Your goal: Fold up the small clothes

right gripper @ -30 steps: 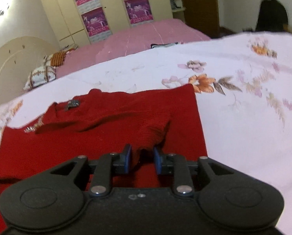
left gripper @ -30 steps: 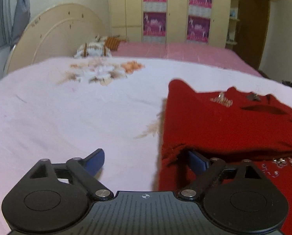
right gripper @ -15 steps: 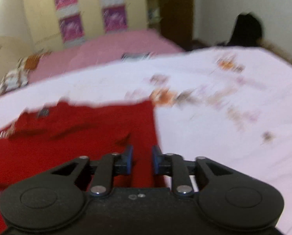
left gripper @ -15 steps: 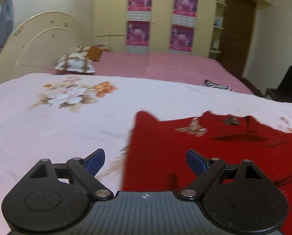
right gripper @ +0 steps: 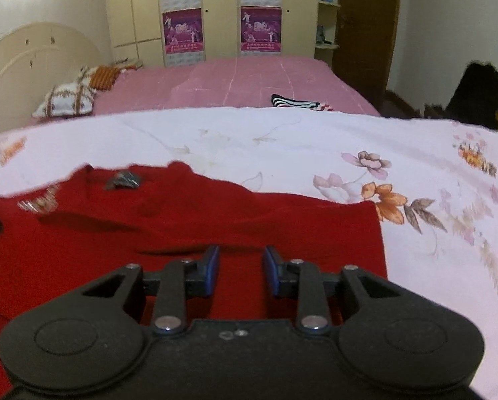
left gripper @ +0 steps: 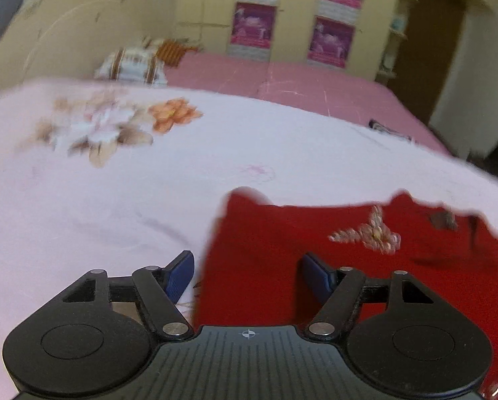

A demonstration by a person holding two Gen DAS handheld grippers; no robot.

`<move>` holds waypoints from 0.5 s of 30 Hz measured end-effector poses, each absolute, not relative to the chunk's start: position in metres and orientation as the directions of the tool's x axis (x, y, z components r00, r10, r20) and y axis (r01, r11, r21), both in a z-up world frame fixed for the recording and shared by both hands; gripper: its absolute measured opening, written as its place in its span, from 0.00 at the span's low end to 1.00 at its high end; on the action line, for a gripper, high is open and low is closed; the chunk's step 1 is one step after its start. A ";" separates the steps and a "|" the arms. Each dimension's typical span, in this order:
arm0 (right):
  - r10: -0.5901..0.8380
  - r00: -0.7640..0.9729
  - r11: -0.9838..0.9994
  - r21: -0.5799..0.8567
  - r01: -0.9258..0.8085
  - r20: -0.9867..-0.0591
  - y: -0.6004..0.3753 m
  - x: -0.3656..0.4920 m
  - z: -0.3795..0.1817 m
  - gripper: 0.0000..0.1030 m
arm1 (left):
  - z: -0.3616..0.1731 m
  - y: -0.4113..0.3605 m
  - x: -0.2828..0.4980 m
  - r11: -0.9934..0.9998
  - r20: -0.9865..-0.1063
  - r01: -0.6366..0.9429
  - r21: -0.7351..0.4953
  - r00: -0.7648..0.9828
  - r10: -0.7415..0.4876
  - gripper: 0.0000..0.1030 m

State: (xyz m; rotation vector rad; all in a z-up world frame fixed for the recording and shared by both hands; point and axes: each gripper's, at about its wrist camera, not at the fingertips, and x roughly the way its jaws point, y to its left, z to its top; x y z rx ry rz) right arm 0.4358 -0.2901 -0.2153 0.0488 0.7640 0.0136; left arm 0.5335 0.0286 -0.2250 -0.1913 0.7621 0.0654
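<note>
Bedroom scene, w/ a pale floral sheet (left gripper: 148, 200) spread over the near bed and a second bed in pink (right gripper: 249, 80) behind it, pillows (right gripper: 65, 100) at its head, cream wardrobe doors w/ purple posters (right gripper: 182, 30) along the back wall. We see the red garment (right gripper: 215, 220) lying mostly flat on the floral sheet, its beaded trim (left gripper: 372, 233) and a small dark tag (right gripper: 123, 180) near the neckline; a striped item (right gripper: 295, 102) sits on the pink bed, well apart. We hold the left gripper (left gripper: 247, 275) at the garment's left edge: its blue fingers (left gripper: 180, 275) are spread but closing, one over bare sheet, the other over red cloth, edge of the fabric between them, not pinched. Our right gripper (right gripper: 241, 270) hangs over the garment's right half, near its right edge; fingers (right gripper: 210, 270) stand a narrow gap apart & are closing, red cloth seen below the gap, none gripped as far as the right wrist view shows. Left wrist view is motion-blurred.
</note>
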 end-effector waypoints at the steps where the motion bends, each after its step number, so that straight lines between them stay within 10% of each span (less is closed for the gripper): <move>1: 0.030 0.727 0.999 0.047 0.004 -0.686 -0.292 0.434 -0.216 0.27 | -0.224 0.028 0.533 0.982 -0.693 -0.130 -0.138 0.721 -0.002 0.69; 15: 0.014 0.713 1.000 0.019 -0.001 -0.701 -0.296 0.432 -0.211 0.31 | -0.221 0.009 0.528 0.989 -0.690 -0.124 -0.085 0.724 0.031 0.69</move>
